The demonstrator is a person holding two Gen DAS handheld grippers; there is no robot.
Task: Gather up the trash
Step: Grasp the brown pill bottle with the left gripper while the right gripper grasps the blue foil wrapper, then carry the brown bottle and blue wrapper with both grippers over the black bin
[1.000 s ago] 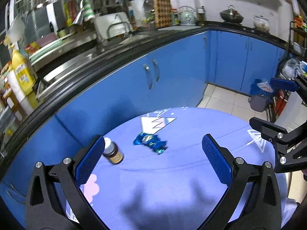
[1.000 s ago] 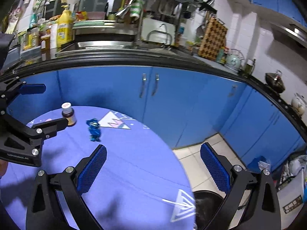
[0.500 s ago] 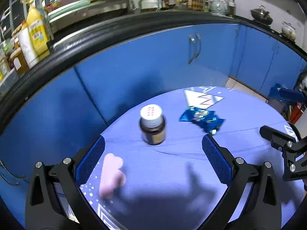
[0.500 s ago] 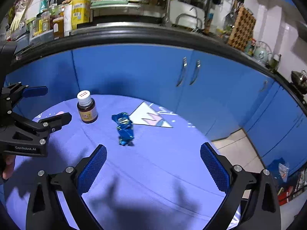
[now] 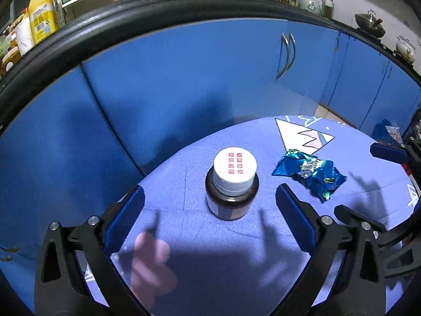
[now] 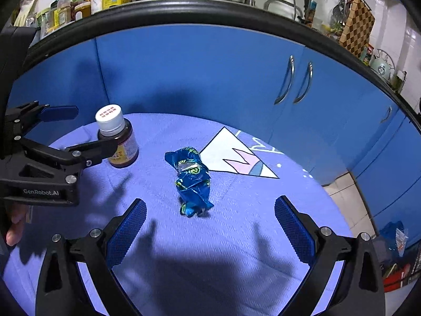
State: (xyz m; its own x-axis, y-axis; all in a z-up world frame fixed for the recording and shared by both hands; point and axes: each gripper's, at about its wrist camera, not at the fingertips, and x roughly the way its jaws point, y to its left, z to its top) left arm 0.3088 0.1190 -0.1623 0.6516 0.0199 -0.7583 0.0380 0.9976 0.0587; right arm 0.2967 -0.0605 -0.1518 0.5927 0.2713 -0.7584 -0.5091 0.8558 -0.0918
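Observation:
A small brown bottle with a white cap stands upright on the round purple-clothed table. My left gripper is open, with the bottle between its blue pads, not touching. A crumpled blue foil wrapper lies to the bottle's right. In the right wrist view the wrapper lies just ahead of my open right gripper, centred between the pads. The bottle stands at left with the left gripper around it.
Blue cabinet doors curve closely behind the table under a black counter edge crowded with bottles. A blue trash bin with a bag stands on the tiled floor at right. The table edge drops off at the right side.
Both grippers have moved forward and down toward the table. The left has swung onto the bottle, which now sits between its pads. The right has closed in on the wrapper.

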